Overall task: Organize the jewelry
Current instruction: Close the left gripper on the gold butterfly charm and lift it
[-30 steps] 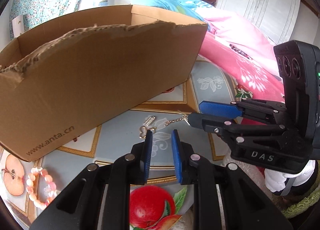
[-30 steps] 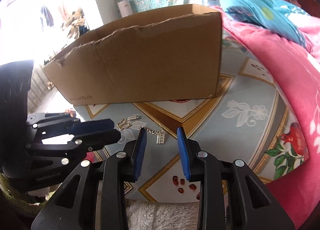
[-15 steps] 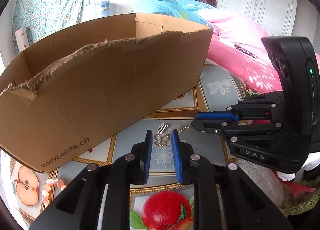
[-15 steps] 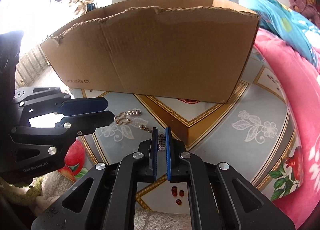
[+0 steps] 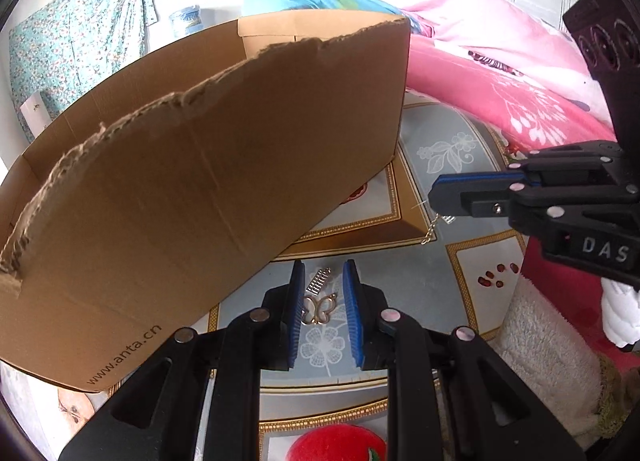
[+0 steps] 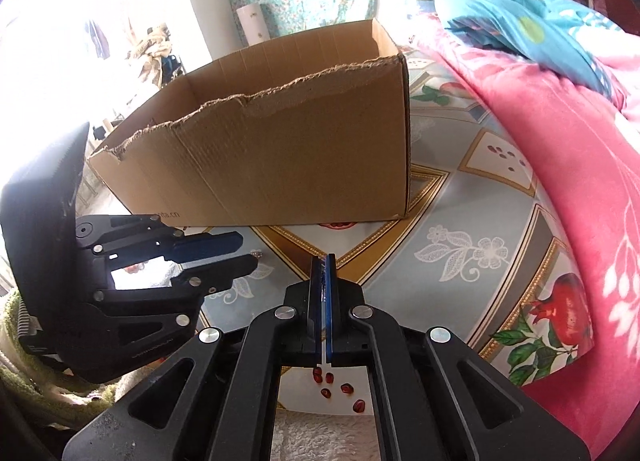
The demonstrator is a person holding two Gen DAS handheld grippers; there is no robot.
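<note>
right gripper (image 5: 434, 197) has its fingers clamped on the chain earring (image 5: 434, 227), dangling clear of the cloth, probably headed for the cardboard box (image 5: 200, 189); left gripper (image 5: 322, 301) sits fingers apart around the butterfly earring (image 5: 320, 307), lined up to pinch it next
</note>
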